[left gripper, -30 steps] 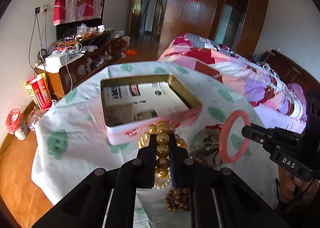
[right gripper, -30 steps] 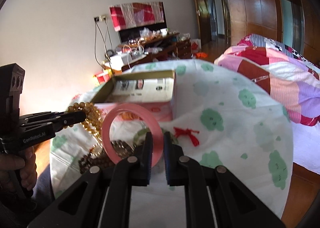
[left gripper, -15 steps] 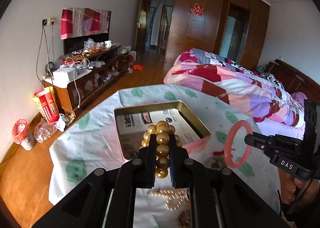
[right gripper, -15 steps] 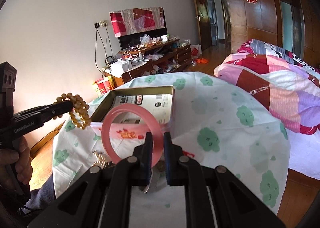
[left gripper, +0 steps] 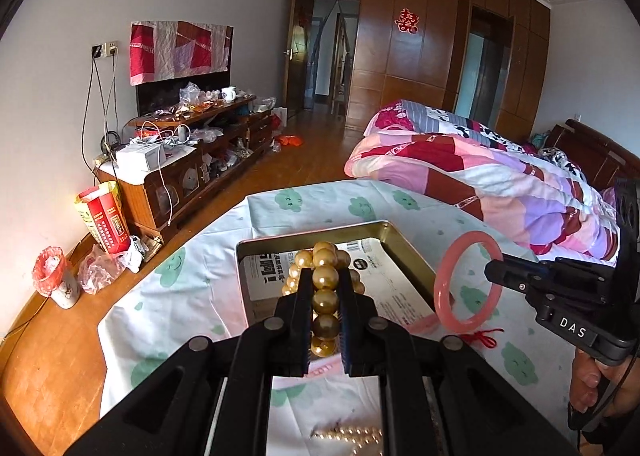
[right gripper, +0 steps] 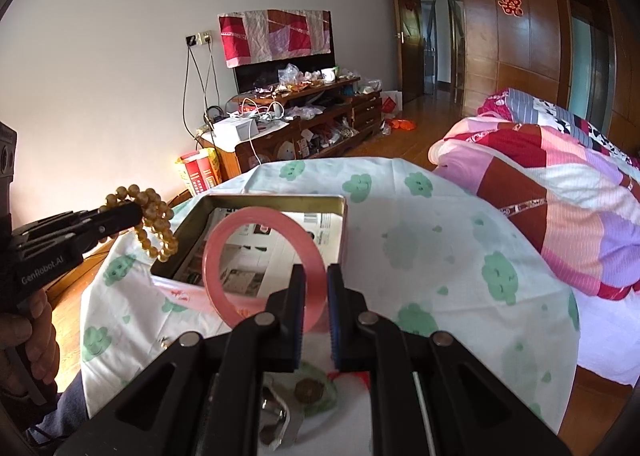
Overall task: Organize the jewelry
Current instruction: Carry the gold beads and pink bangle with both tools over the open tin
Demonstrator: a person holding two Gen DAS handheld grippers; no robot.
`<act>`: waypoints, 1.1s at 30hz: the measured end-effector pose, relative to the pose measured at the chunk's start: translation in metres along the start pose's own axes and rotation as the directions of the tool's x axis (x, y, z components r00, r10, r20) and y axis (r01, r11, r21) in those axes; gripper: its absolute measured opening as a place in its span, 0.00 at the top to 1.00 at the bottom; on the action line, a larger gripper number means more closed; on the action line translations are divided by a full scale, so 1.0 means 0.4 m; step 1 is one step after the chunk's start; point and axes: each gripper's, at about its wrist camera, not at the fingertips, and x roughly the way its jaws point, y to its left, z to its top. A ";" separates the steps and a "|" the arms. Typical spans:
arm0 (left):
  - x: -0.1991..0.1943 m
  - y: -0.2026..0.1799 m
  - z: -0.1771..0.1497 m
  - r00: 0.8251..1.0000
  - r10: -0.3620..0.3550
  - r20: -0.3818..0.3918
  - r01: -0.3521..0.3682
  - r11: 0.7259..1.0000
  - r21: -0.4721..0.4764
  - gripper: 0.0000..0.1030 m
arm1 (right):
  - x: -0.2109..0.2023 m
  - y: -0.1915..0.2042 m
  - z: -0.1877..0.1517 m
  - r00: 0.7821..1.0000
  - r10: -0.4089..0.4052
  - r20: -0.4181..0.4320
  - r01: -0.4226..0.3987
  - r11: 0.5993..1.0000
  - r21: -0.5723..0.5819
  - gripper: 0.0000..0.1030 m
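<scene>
Left tool [left gripper: 325,288] clamps a gold bead bracelet [left gripper: 325,276], holding it in the air over the near edge of the open tin box [left gripper: 412,256]. Right tool [right gripper: 316,284] grips the rim of a pink bangle [right gripper: 264,268], held upright above the box. The box rests on the cloth-covered counter [right gripper: 440,256]; a pearl strand [left gripper: 352,436] lies nearer.
</scene>
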 end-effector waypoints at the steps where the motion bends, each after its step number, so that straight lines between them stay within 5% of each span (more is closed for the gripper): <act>1: 0.008 0.001 0.003 1.000 0.008 0.001 -0.008 1.000 0.003 0.91 | 0.006 0.002 0.003 1.000 -0.001 -0.002 0.001 1.000 -0.004 0.88; 33: 0.190 0.027 0.005 0.989 0.111 -0.102 -0.110 0.994 0.017 0.90 | 0.240 0.043 0.085 0.992 -0.064 -0.105 0.059 0.997 -0.056 0.88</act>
